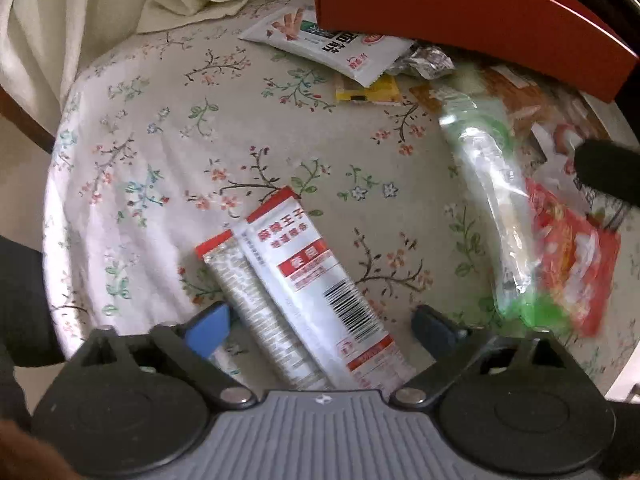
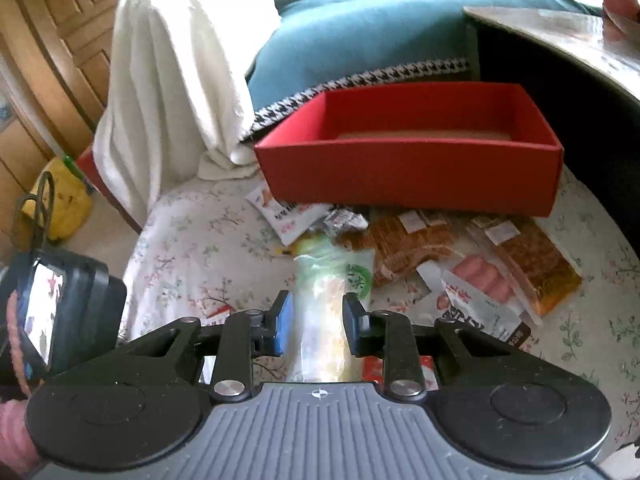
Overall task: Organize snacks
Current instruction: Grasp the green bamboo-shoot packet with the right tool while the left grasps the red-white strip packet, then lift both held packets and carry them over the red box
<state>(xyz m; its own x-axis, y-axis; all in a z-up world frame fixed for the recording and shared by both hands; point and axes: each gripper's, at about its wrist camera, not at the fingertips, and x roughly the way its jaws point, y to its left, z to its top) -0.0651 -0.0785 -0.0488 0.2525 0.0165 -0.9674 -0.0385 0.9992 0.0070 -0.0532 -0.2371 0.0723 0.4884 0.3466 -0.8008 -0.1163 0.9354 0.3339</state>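
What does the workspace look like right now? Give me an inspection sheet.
Surface: round table under a floral cloth.
Job's things: red box open, nothing seen inside; two white-and-red packets lying side by side; clear-green packet; white packet; brown packets and a sausage packet in front of the box.
Clutter: crumpled foil wrapper; red packet.
Grippers: left hand-held gripper open above the white-and-red packets; right hand-held gripper shut on the clear-green packet.
Cables: black cord beside the table.
Surroundings: white cloth over a chair, blue sofa, yellow bag.
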